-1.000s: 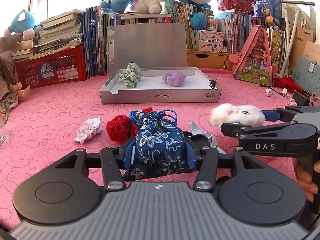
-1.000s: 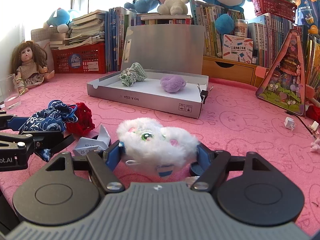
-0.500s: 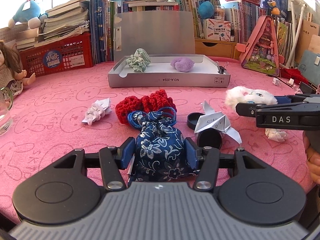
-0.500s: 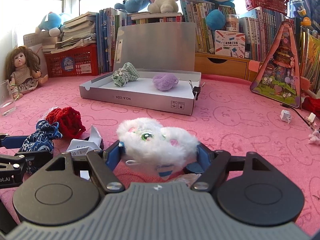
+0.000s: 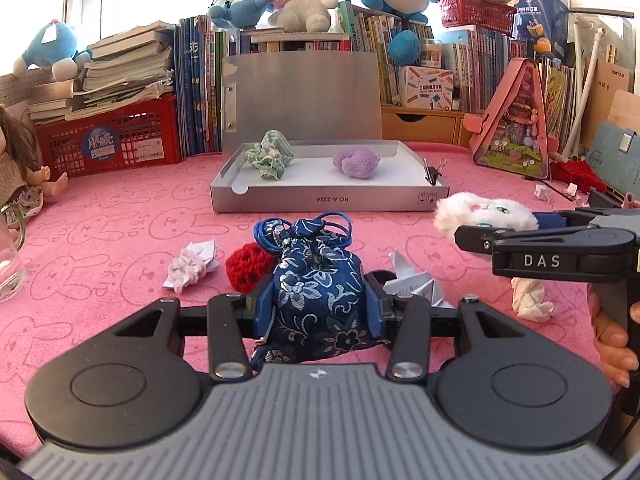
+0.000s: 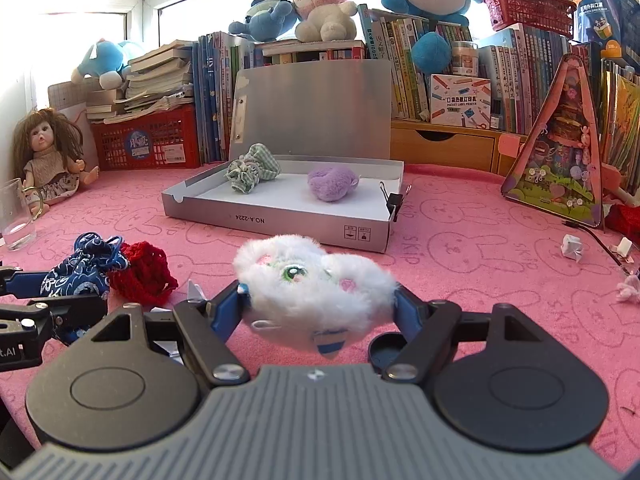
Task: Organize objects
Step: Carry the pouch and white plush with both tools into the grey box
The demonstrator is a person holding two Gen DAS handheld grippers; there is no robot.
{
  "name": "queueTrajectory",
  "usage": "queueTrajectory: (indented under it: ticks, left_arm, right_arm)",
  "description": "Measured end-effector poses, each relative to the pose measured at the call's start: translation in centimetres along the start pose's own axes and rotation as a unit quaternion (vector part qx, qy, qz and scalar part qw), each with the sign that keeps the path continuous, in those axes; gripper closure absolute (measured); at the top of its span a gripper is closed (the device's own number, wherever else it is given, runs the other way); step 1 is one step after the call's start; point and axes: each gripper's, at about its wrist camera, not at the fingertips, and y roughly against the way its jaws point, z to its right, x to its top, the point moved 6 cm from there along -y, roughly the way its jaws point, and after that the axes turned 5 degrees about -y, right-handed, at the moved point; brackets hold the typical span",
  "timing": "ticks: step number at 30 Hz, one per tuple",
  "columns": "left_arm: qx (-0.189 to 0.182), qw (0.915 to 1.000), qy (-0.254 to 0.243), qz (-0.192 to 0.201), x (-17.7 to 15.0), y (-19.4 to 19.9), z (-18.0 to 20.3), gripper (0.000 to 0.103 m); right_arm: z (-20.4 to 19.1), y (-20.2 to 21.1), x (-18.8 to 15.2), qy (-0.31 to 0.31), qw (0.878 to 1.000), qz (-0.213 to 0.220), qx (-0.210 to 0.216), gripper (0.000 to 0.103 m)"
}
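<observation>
Gripping a blue floral drawstring pouch (image 5: 318, 288), the left gripper (image 5: 318, 304) has its blue pads squeezed in on both sides of the fabric, cord loops sticking up on top. Over on the other side, the right gripper (image 6: 320, 304) is clamped onto a fluffy white plush toy (image 6: 312, 284) with a green eye, fingers pinching its sides.

Just past the pouch there's a red crocheted thing (image 5: 244, 266) on the pink bunny-print tablecloth (image 5: 120, 232), with a crumpled bit of paper (image 5: 190, 266) to its left and a folded white paper piece (image 5: 416, 284) to its right. A black round lid (image 6: 386, 350) sits right under the right gripper's finger.

Further back, the open grey cardboard box (image 5: 328, 200) has its lid standing up, and inside it are a green checked scrunchie (image 5: 268, 158) and a purple fuzzy ball (image 5: 356, 162), well apart. A black binder clip (image 6: 394, 202) hangs on the box's right corner. Far left there's a doll (image 6: 50, 160) and a clear glass (image 6: 16, 216), with bookshelves and stuffed animals behind everything.
</observation>
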Motion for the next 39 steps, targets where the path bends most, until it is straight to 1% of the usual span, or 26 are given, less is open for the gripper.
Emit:
queueTrajectory:
  ticks: [3,7,15,18,20,24,31,34,39]
  left_arm:
    - [-0.002,0.9998,0.0,0.018,2.0,-0.1,-0.5,0.052]
    - [0.003,0.9996,0.008,0.027,4.9,-1.6,-2.1,0.052]
    - [0.013,0.9988,0.041,0.022,9.5,-6.2,-5.9,0.052]
    - [0.009,0.9984,0.055,0.011,10.7,-8.6,-7.0,0.052]
    - [0.008,0.998,0.063,0.003,11.2,-10.2,-7.5,0.052]
    - [0.008,0.9983,0.057,-0.012,11.9,-13.7,-7.8,0.052]
    - [0.021,0.9976,0.05,-0.043,12.4,-19.7,-8.4,0.052]
    - [0.021,0.9968,0.046,-0.061,11.9,-21.6,-8.6,0.052]
    - [0.03,0.996,0.035,-0.077,11.1,-23.8,-9.1,0.052]
  right_arm:
    - [0.2,-0.3,1.0,-0.006,1.0,0.002,0.0,0.026]
    - [0.6,-1.1,2.6,-0.01,1.0,0.006,-0.003,0.026]
    - [2.2,-3.7,6.2,-0.045,0.999,0.0,-0.003,0.026]
    - [2.4,-5.5,7.5,-0.051,0.999,-0.011,0.001,0.027]
    - [2.6,-6.8,8.2,-0.063,0.998,-0.019,0.003,0.027]
    - [2.7,-9.6,9.0,-0.089,0.996,-0.031,0.012,0.026]
    - [1.7,-14.7,9.6,-0.081,0.995,-0.056,0.003,0.026]
    - [1.4,-16.4,9.4,-0.078,0.995,-0.064,-0.002,0.026]
    - [0.8,-18.1,8.8,-0.056,0.996,-0.075,-0.01,0.026]
